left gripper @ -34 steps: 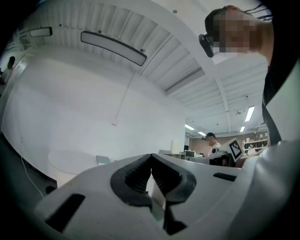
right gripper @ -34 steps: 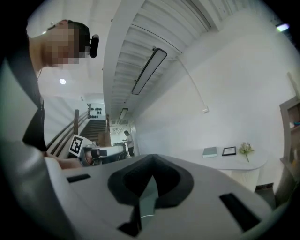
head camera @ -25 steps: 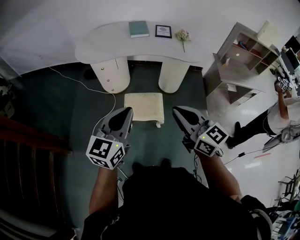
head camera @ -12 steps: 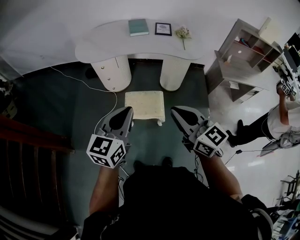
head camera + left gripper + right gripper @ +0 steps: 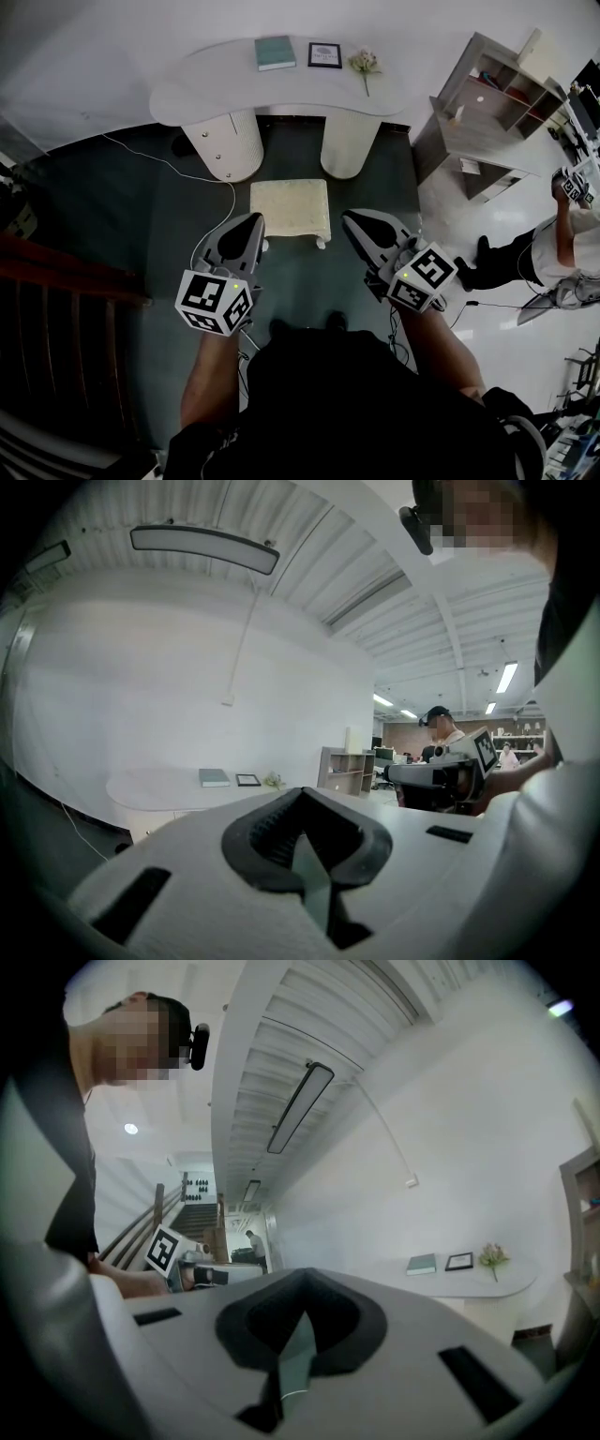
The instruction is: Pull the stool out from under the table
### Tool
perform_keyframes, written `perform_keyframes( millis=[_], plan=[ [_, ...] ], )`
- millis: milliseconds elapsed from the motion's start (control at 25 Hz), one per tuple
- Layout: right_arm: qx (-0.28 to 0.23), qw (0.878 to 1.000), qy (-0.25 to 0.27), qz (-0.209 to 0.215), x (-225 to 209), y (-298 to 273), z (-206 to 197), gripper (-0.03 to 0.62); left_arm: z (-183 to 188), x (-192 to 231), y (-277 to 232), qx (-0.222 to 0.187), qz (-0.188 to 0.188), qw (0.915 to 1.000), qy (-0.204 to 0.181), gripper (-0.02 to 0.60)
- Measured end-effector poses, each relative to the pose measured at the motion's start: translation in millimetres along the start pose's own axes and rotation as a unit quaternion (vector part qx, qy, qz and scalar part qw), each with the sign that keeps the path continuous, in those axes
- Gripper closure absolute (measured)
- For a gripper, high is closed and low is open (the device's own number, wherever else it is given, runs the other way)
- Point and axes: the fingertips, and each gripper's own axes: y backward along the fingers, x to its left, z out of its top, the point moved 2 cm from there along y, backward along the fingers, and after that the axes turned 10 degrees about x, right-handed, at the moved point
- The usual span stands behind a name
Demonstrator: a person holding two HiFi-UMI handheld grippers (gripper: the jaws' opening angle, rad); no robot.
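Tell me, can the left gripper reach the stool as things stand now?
Probably yes. The stool stands on the floor just ahead of the left gripper, with nothing between them. The gripper is shut, so it must open first.

**Three cameras, one shared table**

Your head camera looks steeply down from above you onto the table [image 5: 216,80], the stool [image 5: 289,206], the left gripper [image 5: 251,221] and the right gripper [image 5: 352,221]. The left gripper view sits close behind its own jaws and faces roughly level across the room, with the table far off at lower left. The right gripper view does the same, with the table at its right and stairs [image 5: 199,1211] at its left, beside what seems to be your other gripper. All three share the table and its book [image 5: 277,54]. Only the head view takes in the stool.
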Motion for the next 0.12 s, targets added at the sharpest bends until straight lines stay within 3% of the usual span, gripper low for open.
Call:
perform_keyframes(
  millis=[120],
  plan=[
    [-0.002, 1.000, 0.000, -0.001, 0.2, 3.1, 3.8, 0.591, 2.1, -3.2, 1.0, -0.001, 0.004, 0.9999, -0.010, 0.575]
  ],
)
